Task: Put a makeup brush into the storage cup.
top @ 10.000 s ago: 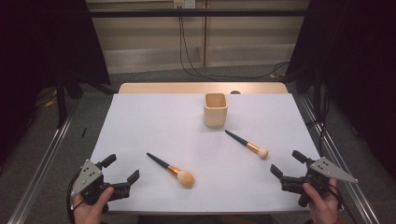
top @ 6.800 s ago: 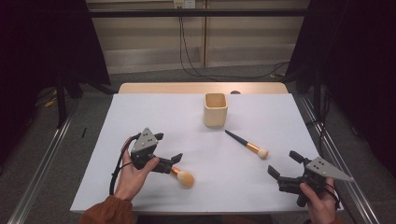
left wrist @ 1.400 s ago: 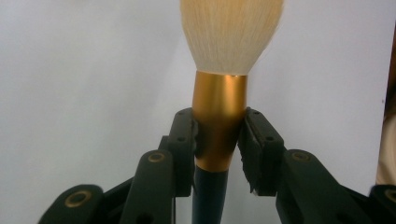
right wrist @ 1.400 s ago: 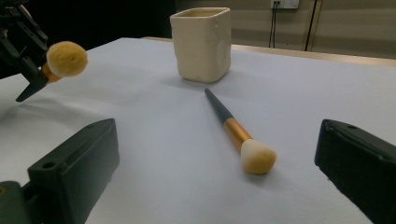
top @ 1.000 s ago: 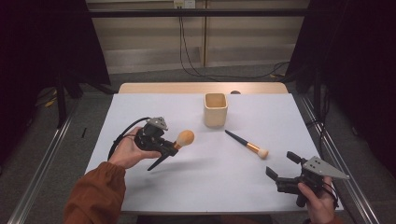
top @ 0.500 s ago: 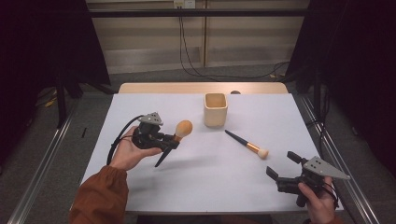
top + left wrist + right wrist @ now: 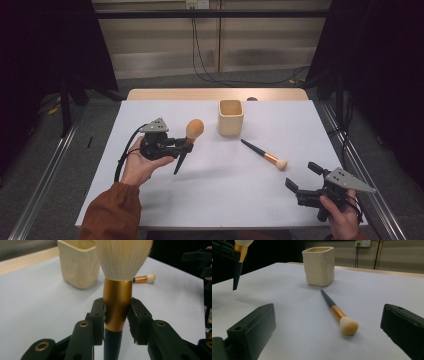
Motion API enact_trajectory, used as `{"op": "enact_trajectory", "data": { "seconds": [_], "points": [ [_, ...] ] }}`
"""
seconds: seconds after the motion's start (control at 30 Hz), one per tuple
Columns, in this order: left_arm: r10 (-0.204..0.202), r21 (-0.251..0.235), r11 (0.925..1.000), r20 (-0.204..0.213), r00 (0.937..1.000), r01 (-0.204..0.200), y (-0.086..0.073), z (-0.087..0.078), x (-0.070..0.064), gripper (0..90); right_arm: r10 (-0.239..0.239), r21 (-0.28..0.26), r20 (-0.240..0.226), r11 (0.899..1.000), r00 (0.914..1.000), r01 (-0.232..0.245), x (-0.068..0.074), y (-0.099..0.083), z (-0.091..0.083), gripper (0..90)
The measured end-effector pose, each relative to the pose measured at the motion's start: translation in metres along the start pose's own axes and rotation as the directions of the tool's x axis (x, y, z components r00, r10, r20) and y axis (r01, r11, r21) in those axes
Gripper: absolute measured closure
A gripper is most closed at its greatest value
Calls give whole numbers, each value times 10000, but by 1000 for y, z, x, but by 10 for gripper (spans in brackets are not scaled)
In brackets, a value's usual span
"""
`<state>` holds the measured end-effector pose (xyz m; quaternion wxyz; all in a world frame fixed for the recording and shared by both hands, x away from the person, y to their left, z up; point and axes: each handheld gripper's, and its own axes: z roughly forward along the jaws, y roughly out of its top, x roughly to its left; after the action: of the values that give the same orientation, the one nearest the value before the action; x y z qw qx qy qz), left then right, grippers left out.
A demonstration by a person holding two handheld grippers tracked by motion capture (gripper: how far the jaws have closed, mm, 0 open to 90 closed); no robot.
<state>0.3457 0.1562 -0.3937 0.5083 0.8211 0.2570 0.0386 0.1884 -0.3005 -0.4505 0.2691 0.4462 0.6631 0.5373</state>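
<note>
My left gripper [image 7: 184, 143] is shut on the gold ferrule of a large makeup brush [image 7: 189, 137], held in the air with its bristle head up and dark handle pointing down. In the left gripper view the jaws pinch the large brush [image 7: 117, 302] on both sides. A cream square cup [image 7: 231, 117] stands at the table's middle back, right of the held brush. A smaller brush [image 7: 264, 154] lies flat on the white table right of centre. My right gripper [image 7: 306, 181] stands open near the front right, with the smaller brush [image 7: 336, 312] lying ahead of its jaws.
The white table cover [image 7: 225, 190] has free room in the middle and front. A wooden strip [image 7: 175, 94] runs along the far edge. Metal rails [image 7: 45, 175] flank the table on both sides. The cream cup [image 7: 319, 265] stands beyond the small brush.
The left gripper picked the large brush off the table, raised it, and carried it back and right toward the cup, tipping it more upright. The right gripper has barely moved.
</note>
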Motion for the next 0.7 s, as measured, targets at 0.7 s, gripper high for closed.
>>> {"op": "enact_trajectory", "data": {
  "seconds": [0.7],
  "points": [
    [40, -1889, 9819, -421, 9991, -119, 5, 1, -7, 676, 42, -25, -25, 10000, 10000, -42, 0, 0, 0, 0]
  ]
}}
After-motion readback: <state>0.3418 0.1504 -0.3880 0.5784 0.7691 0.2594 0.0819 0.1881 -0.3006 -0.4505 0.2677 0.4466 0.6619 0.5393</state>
